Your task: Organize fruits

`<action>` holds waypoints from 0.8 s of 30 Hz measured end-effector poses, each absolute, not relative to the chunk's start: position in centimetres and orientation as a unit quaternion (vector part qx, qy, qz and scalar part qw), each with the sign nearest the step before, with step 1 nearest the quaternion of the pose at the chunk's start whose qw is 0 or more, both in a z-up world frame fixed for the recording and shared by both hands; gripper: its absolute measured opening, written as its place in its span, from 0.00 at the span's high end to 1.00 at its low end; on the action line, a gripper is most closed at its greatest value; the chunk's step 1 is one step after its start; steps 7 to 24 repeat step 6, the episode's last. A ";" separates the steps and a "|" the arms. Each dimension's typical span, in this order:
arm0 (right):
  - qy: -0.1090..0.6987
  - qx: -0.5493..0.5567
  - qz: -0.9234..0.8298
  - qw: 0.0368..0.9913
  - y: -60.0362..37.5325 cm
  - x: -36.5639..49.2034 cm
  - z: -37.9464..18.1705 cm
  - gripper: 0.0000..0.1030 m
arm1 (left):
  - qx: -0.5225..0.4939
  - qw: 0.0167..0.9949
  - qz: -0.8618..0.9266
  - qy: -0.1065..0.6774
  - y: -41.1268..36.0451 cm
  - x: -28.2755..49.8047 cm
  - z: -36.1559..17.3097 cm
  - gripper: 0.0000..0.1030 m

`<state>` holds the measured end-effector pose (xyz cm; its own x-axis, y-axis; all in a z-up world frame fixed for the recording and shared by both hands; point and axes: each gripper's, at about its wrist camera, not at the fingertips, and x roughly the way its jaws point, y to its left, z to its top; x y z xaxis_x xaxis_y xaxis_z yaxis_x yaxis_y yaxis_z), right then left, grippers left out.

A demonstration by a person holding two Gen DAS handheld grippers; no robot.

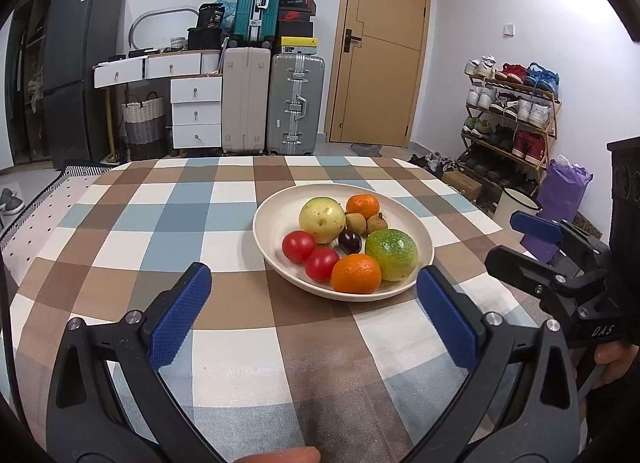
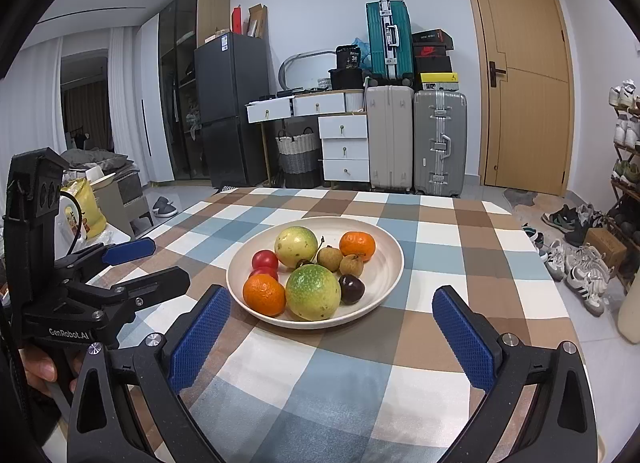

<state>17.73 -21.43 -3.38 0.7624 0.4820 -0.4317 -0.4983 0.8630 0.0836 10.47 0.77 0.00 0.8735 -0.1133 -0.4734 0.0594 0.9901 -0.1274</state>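
Left wrist view: L gripper (image 1: 314,295) & R gripper (image 2: 330,317), jaws spread, empty, near plate (image 1: 268,231). Risk: round fruit rolls off onto surface if nudged.

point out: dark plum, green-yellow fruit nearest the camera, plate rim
dark plum (image 2: 351,289), right wrist view, centre of its skin
green-yellow fruit (image 2: 313,293), right wrist view, middle of its front face
plate (image 1: 264,215), left wrist view, bare left rim

A matt cream plate (image 1: 416,225) sits on checked woven cloth (image 1: 160,223); tomatoes (image 1: 298,245) gleam glossy, oranges (image 1: 356,273) finely pitted.
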 end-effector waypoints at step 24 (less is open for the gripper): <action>0.225 -0.018 0.261 0.939 -21.5 17.8 -3.4 0.00 | -0.057 0.966 -0.044 0.247 0.9 10.1 0.1 0.01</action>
